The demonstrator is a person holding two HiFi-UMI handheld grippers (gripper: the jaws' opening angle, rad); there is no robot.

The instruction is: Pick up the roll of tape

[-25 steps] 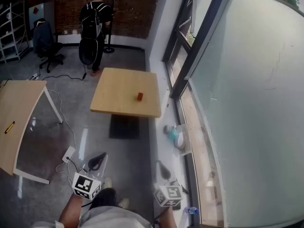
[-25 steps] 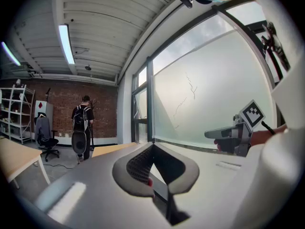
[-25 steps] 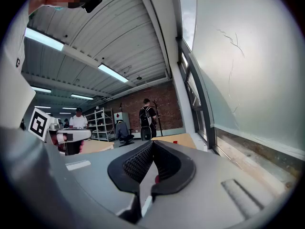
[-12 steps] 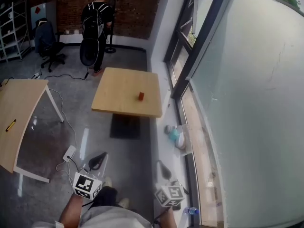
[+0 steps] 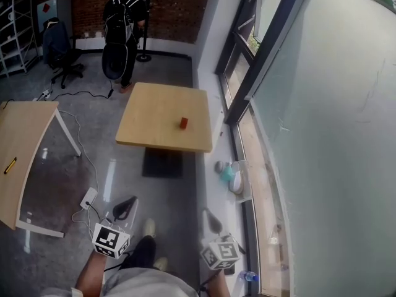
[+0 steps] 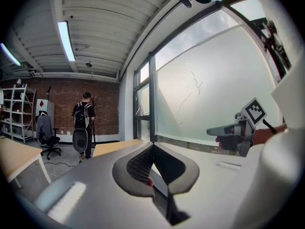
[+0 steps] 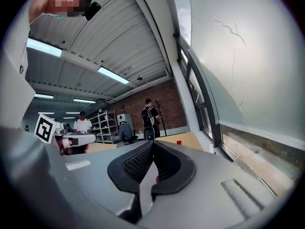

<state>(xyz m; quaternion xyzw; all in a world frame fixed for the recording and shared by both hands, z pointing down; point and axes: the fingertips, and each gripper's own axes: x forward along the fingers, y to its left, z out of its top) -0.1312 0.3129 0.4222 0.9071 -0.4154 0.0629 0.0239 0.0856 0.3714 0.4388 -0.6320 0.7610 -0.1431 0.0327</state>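
The roll of tape (image 5: 184, 122) shows as a small red thing on the square wooden table (image 5: 154, 113) ahead, near its right edge. In the right gripper view the tape (image 7: 178, 141) is a far red dot on that table. Both grippers hang low at the bottom of the head view, well short of the table. My left gripper (image 5: 125, 208) is shut and holds nothing, as the left gripper view (image 6: 152, 146) also shows. My right gripper (image 5: 210, 220) is shut and empty too, its jaws meeting in the right gripper view (image 7: 152, 144).
A second wooden table (image 5: 18, 147) with a yellow tool (image 5: 10, 165) stands at the left. A power strip (image 5: 90, 198) and cables lie on the floor. A person with a backpack (image 5: 122, 23) stands beyond the table by an office chair (image 5: 59, 51). Clutter (image 5: 230, 175) sits along the window sill.
The head view has shifted a little toward the table and a foot has stepped forward between the grippers. Both grippers stay shut and low.
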